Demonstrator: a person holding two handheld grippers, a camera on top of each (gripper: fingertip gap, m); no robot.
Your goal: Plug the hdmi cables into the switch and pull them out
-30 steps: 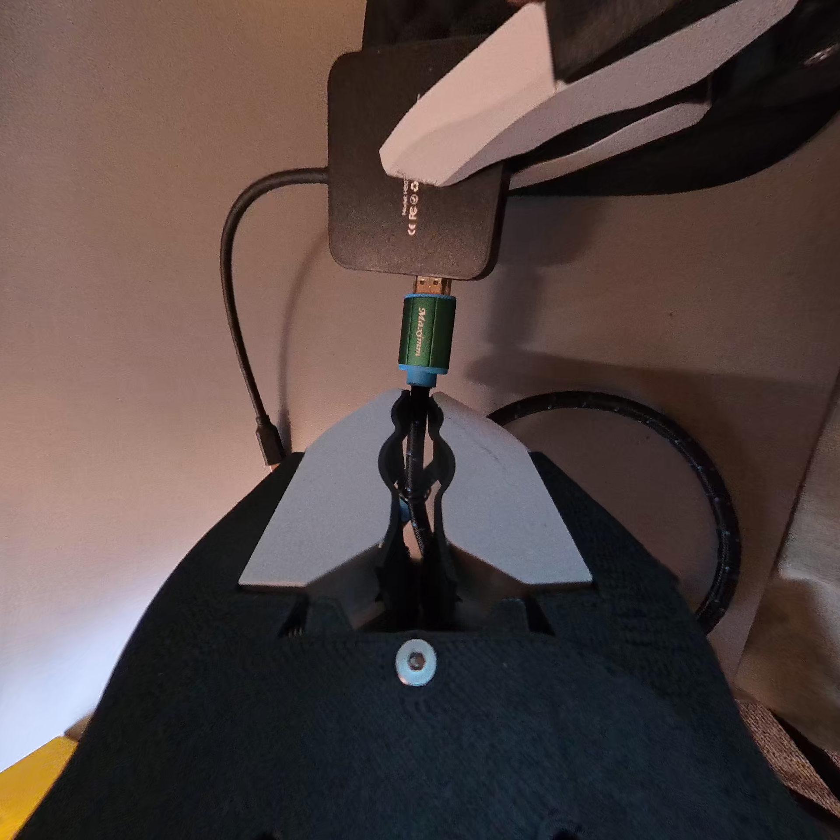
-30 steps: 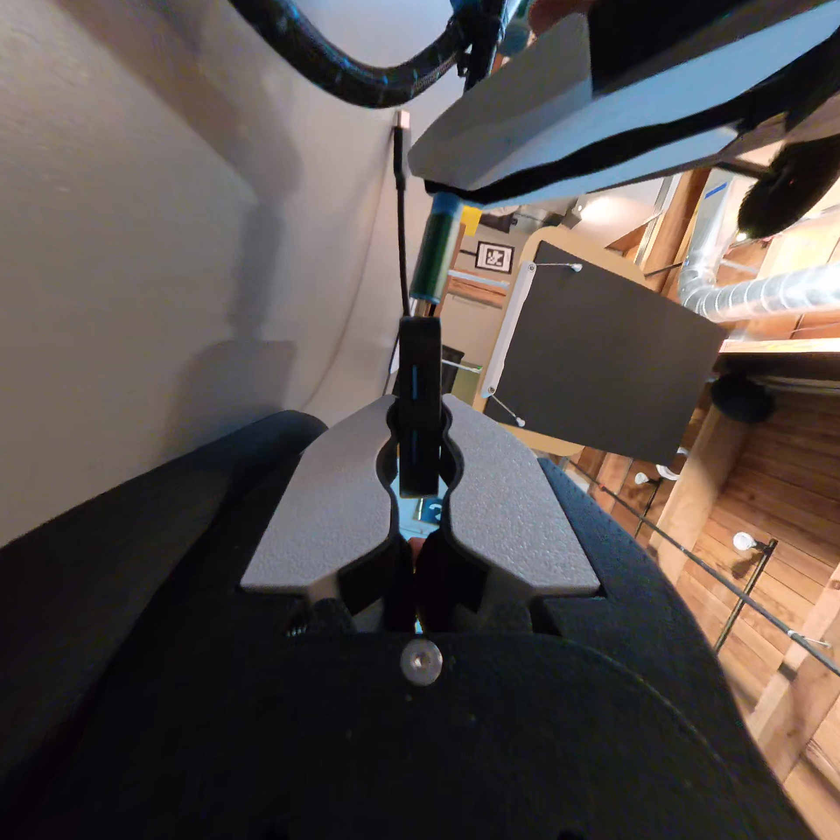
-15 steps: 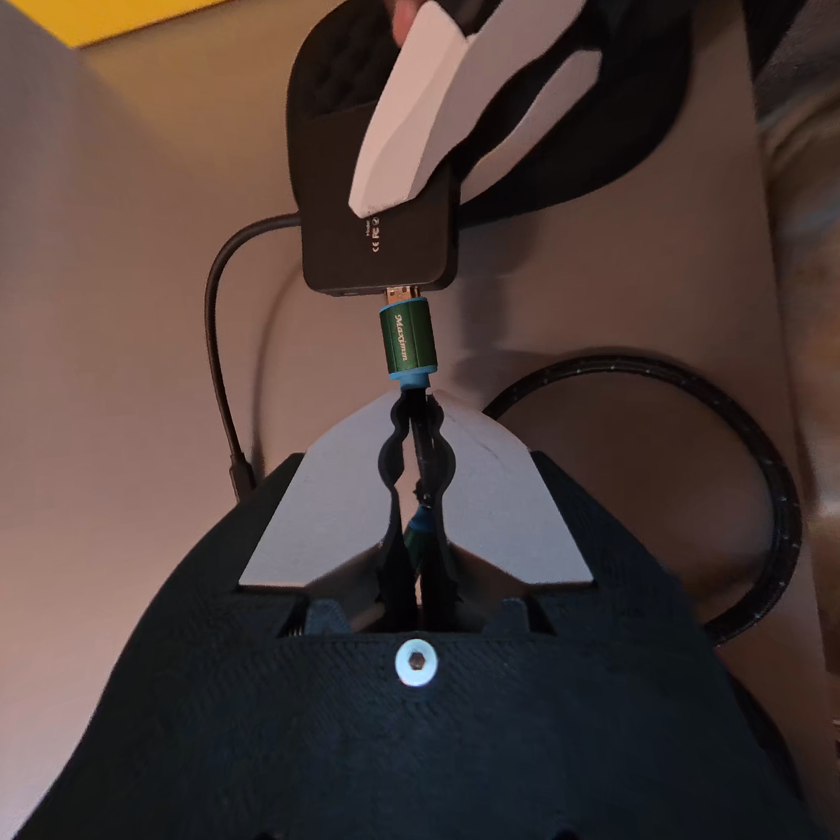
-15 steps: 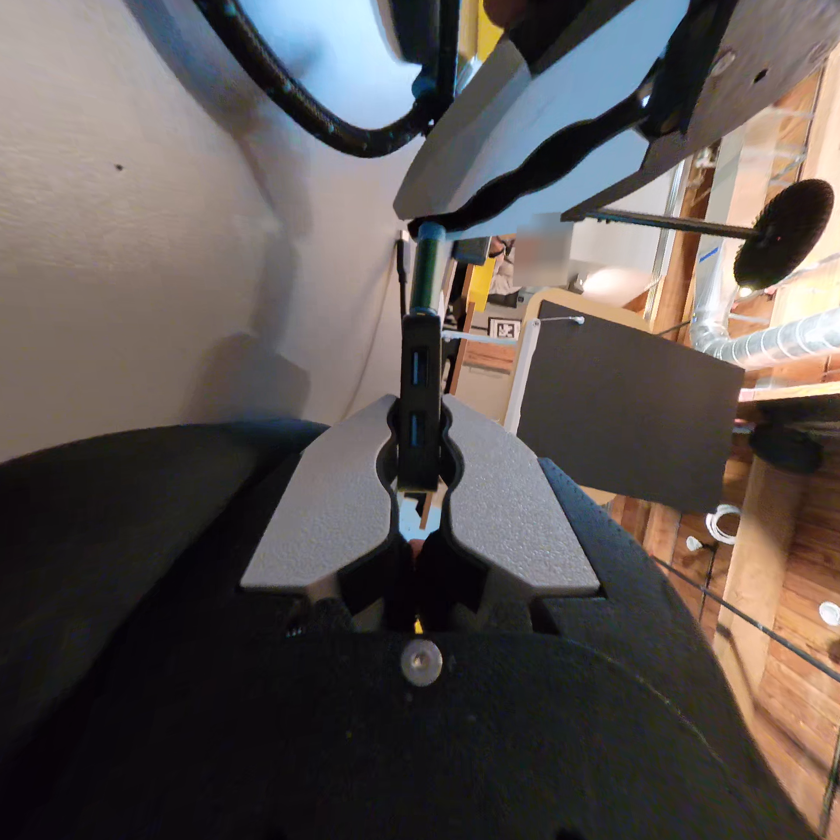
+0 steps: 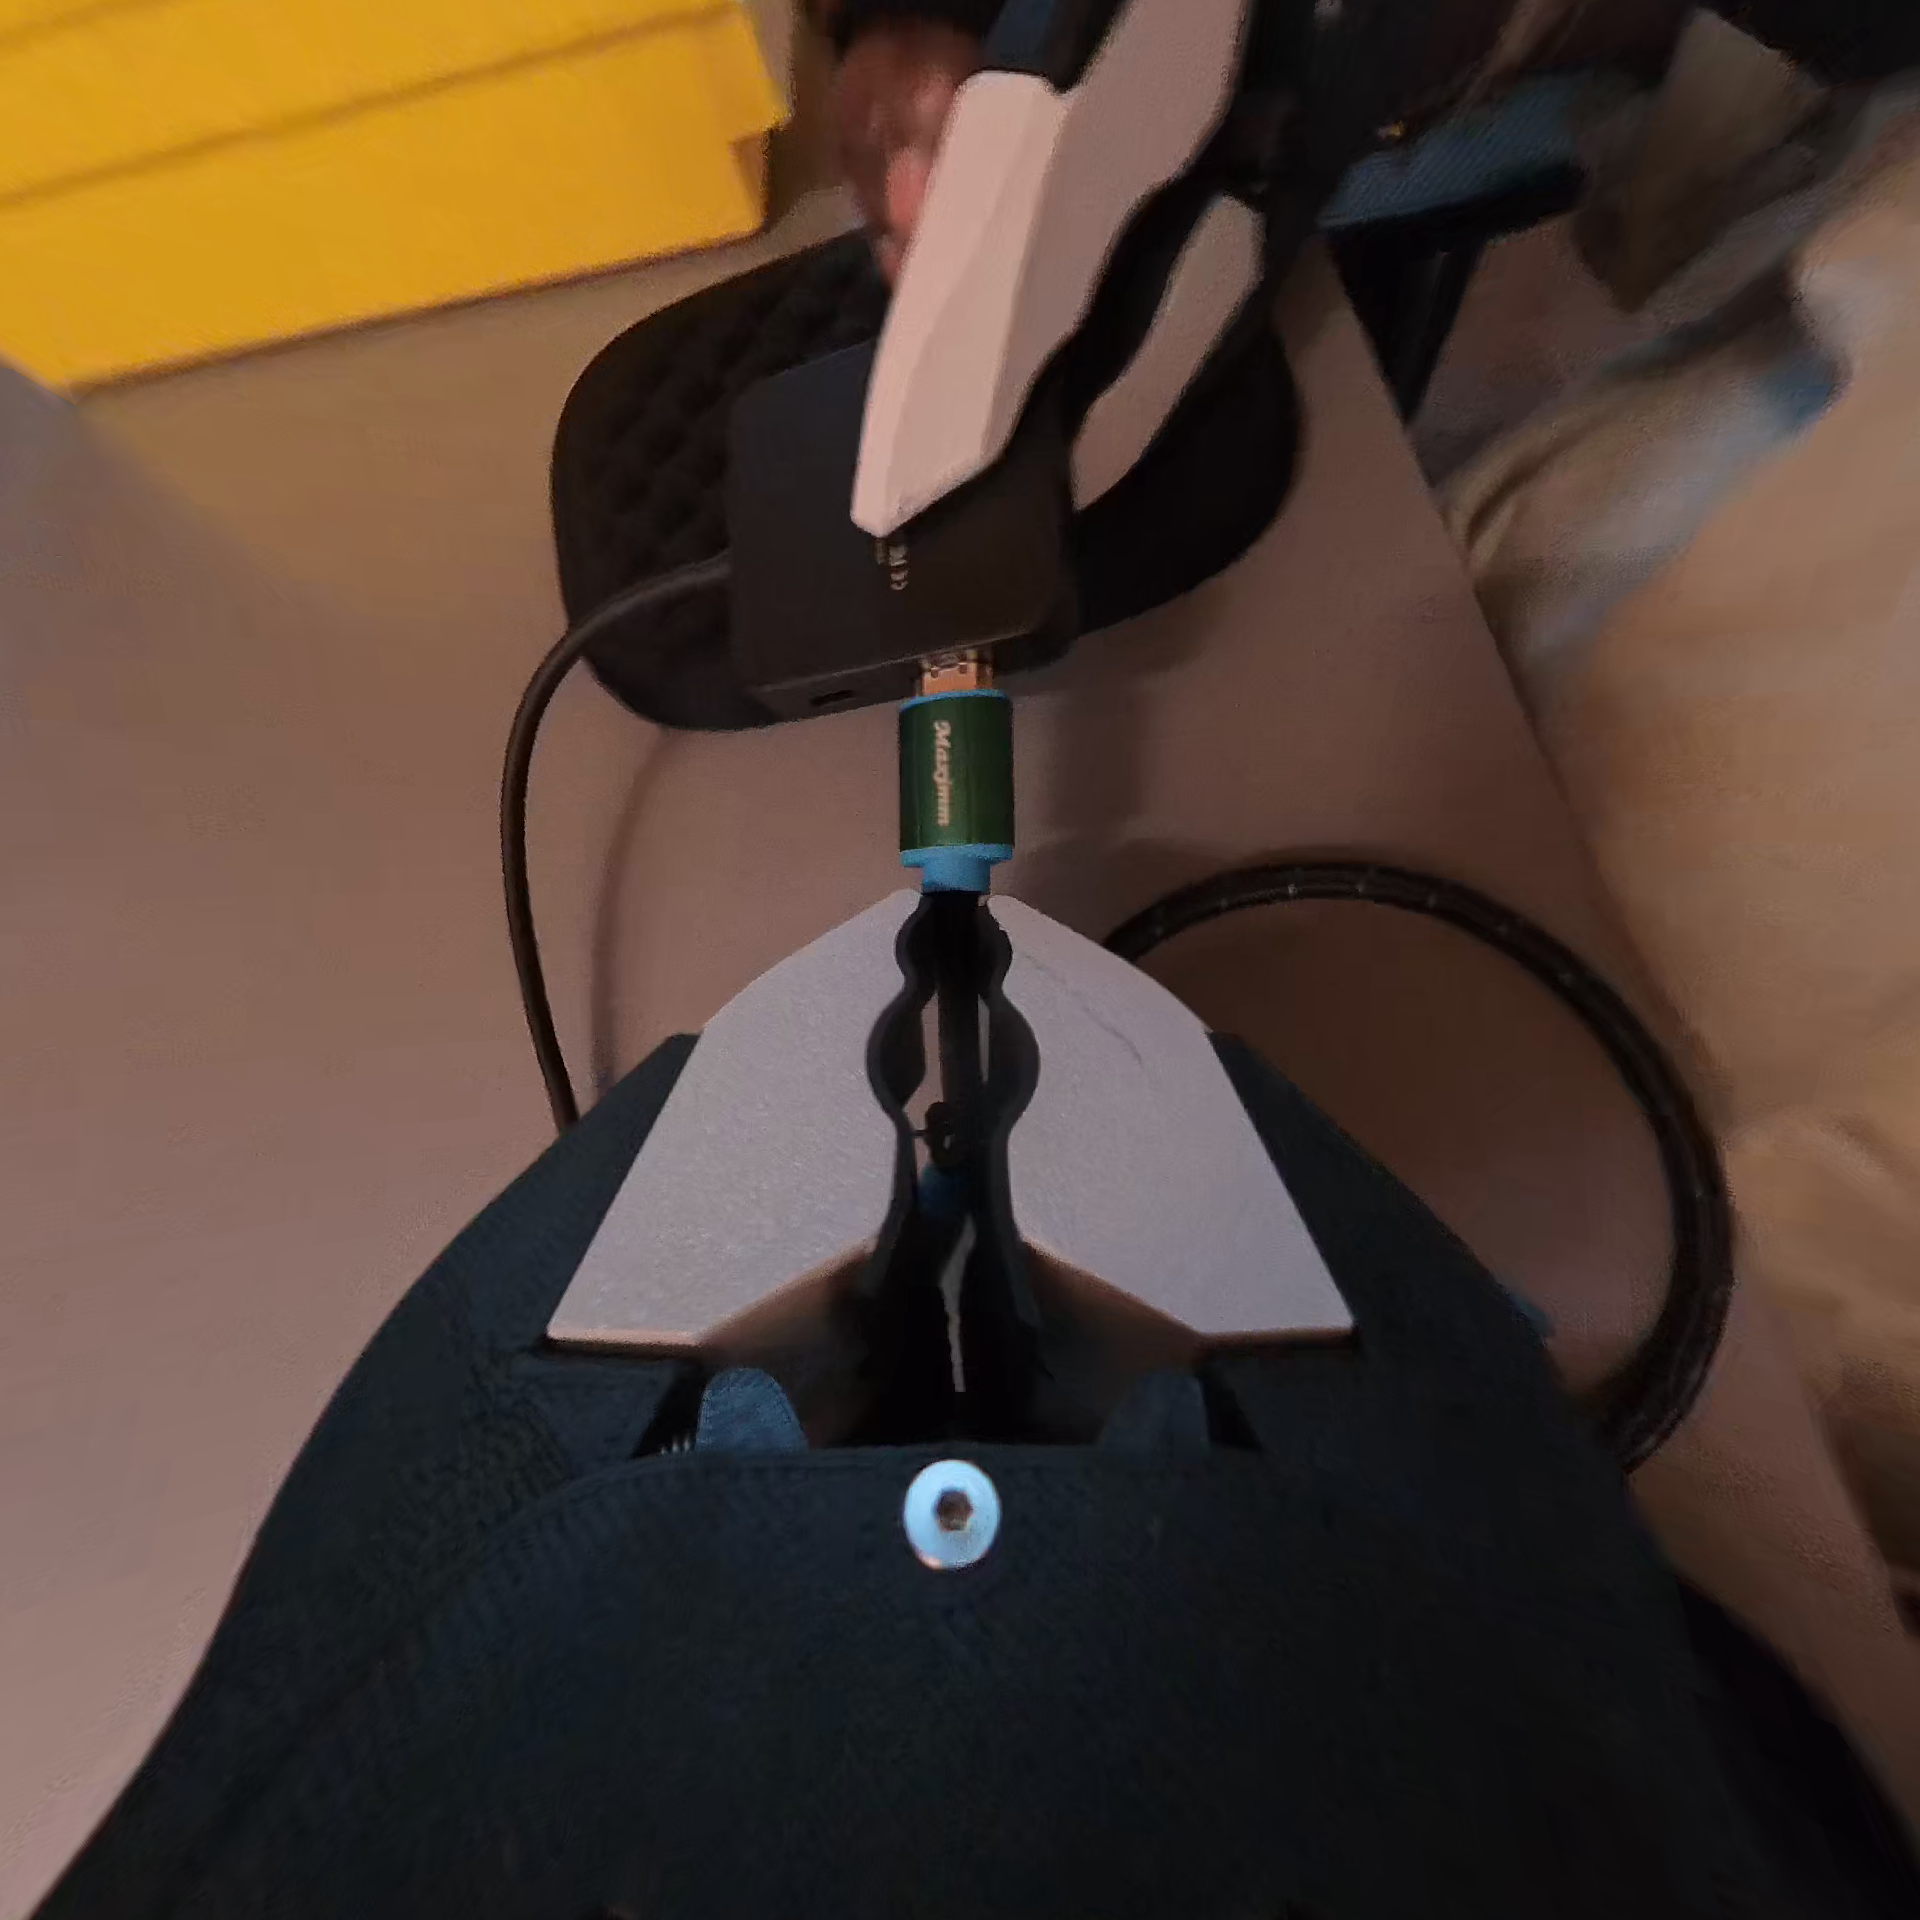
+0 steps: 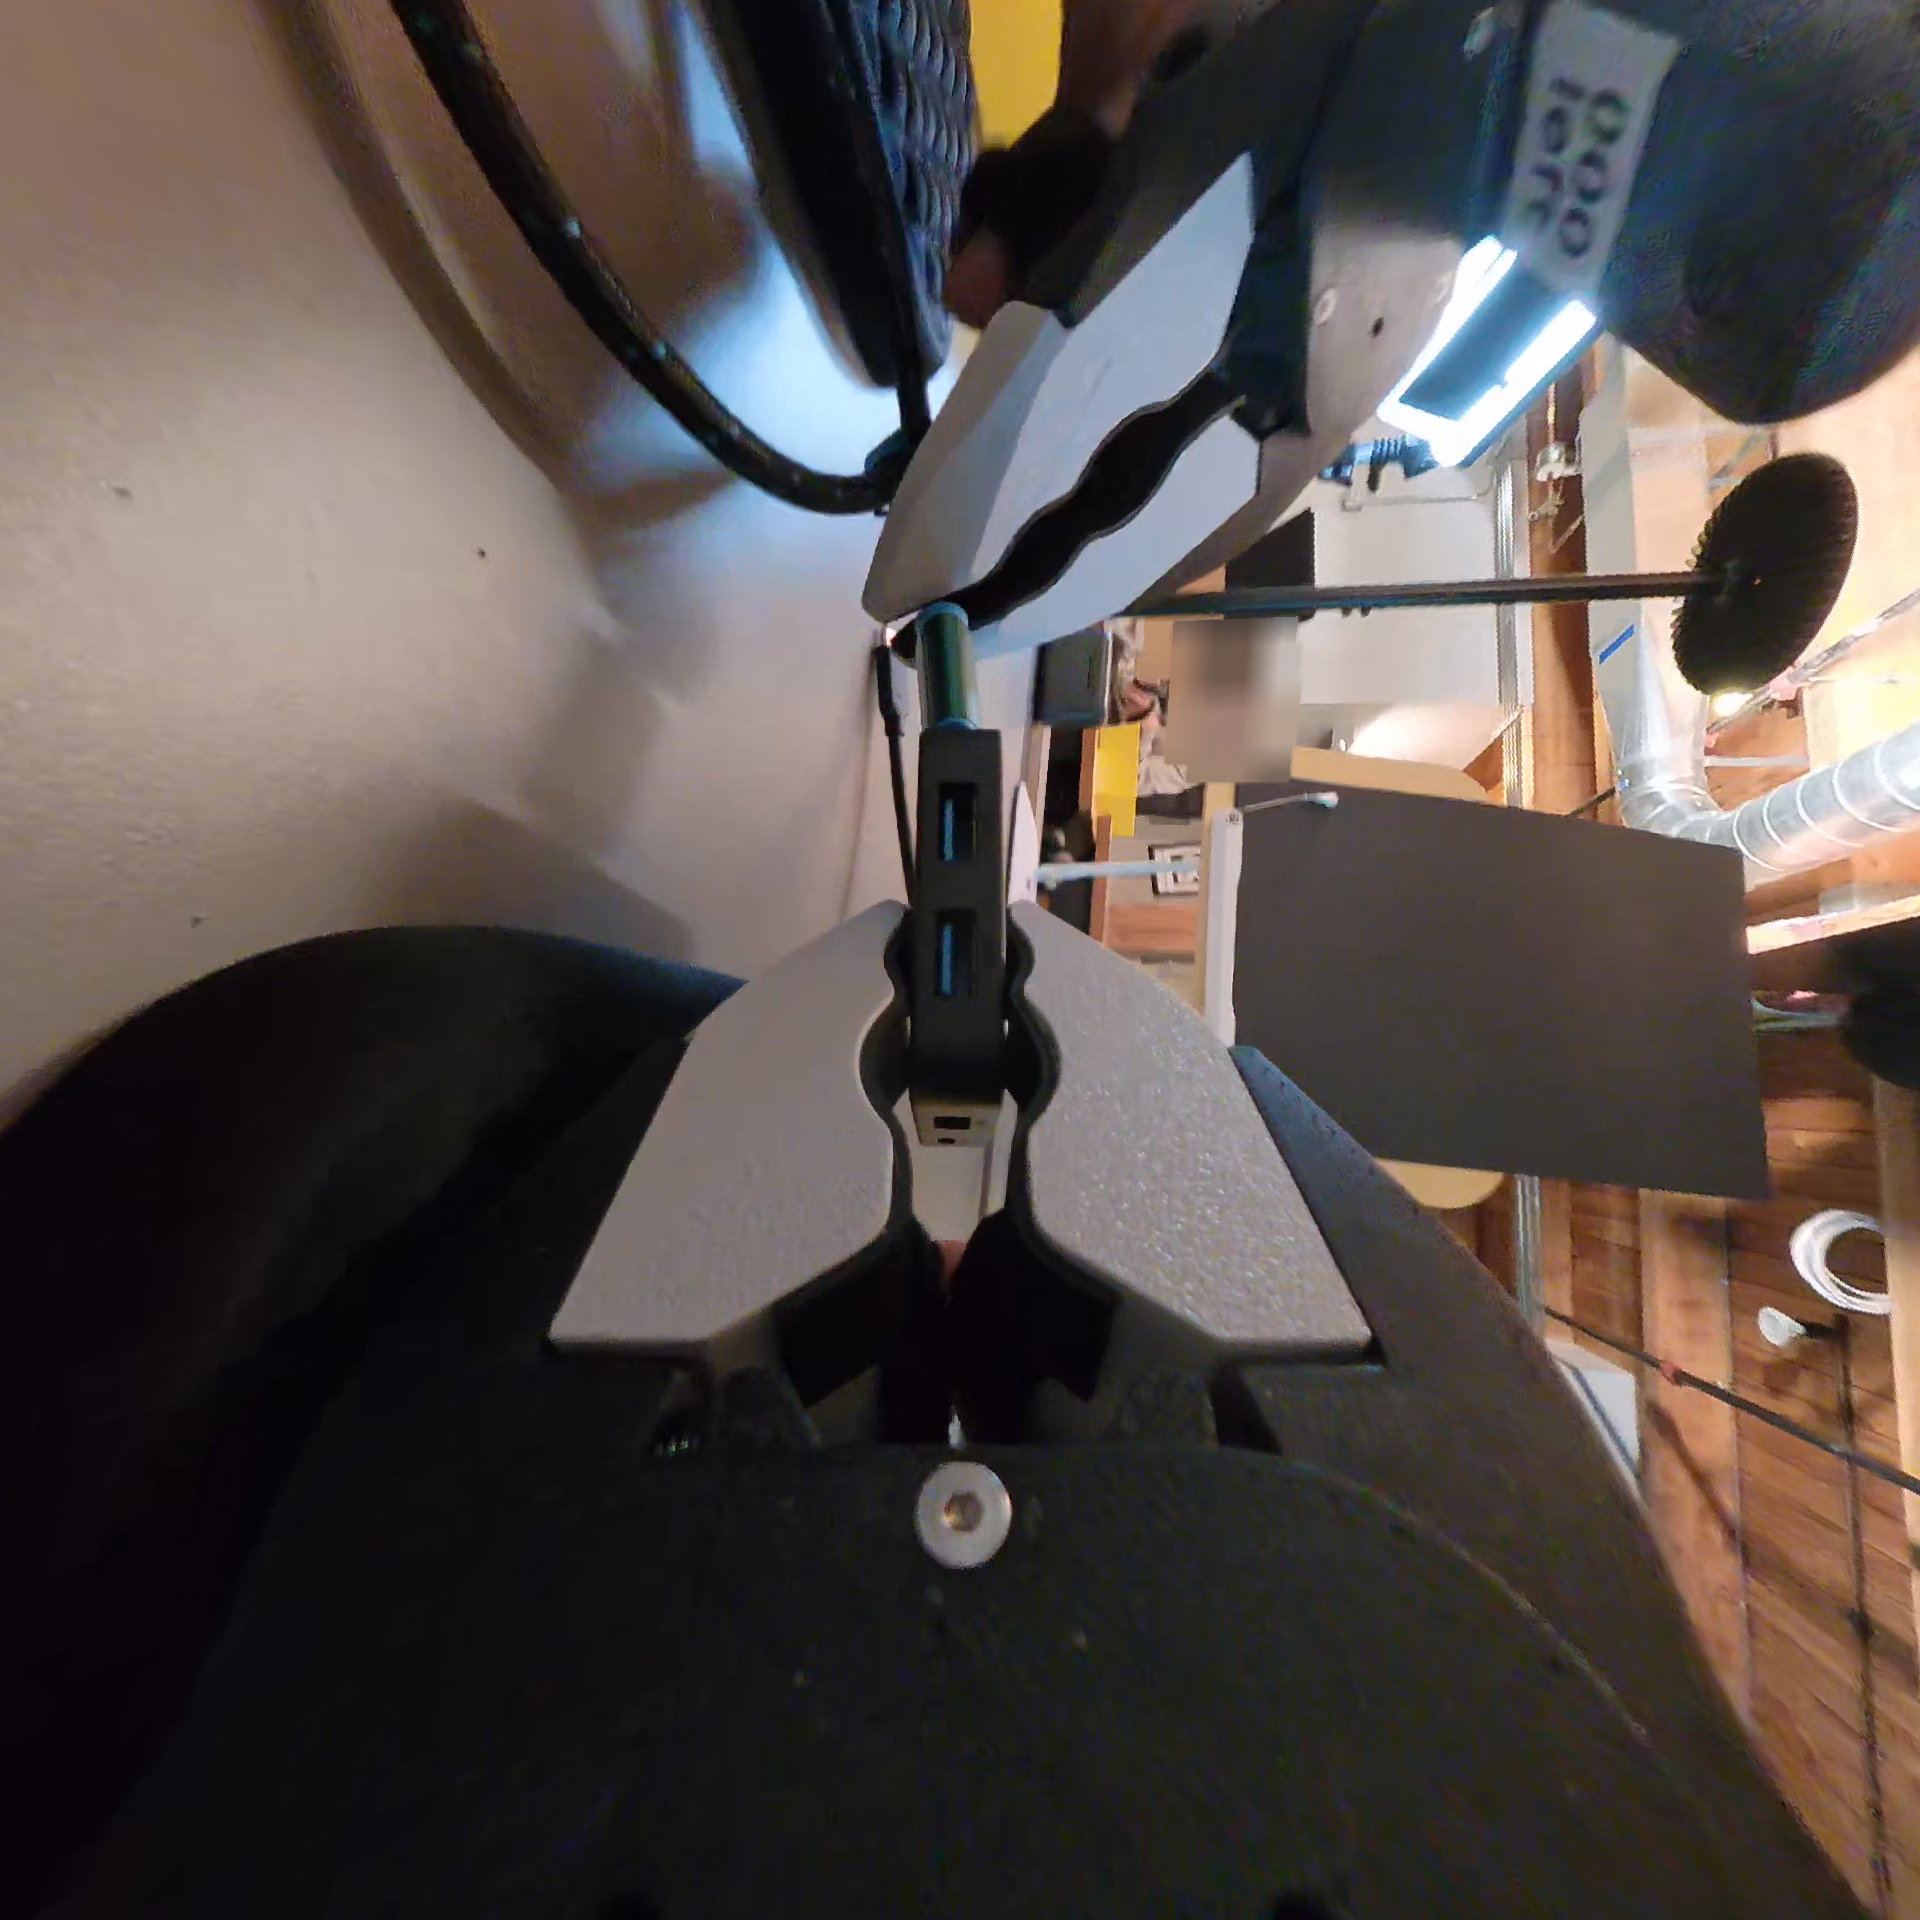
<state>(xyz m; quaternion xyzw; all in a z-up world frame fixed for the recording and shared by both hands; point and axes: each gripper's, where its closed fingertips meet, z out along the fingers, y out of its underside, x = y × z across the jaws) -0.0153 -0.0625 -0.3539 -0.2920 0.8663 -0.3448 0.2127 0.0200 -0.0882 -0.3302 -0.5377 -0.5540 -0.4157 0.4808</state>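
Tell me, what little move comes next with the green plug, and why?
Probably push the green plug straight on into the black switch. Gold metal still shows at the port, so it looks only partly in. The left gripper grips the cable just behind the plug, and the right gripper clamps the switch.

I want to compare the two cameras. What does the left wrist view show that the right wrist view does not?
Only the left wrist view shows the gold plug tip partly outside the switch, and the yellow box. Only the right wrist view shows two blue ports on the switch's edge. Both show the green HDMI connector, the left gripper shut on its cable, and the right gripper holding the switch.
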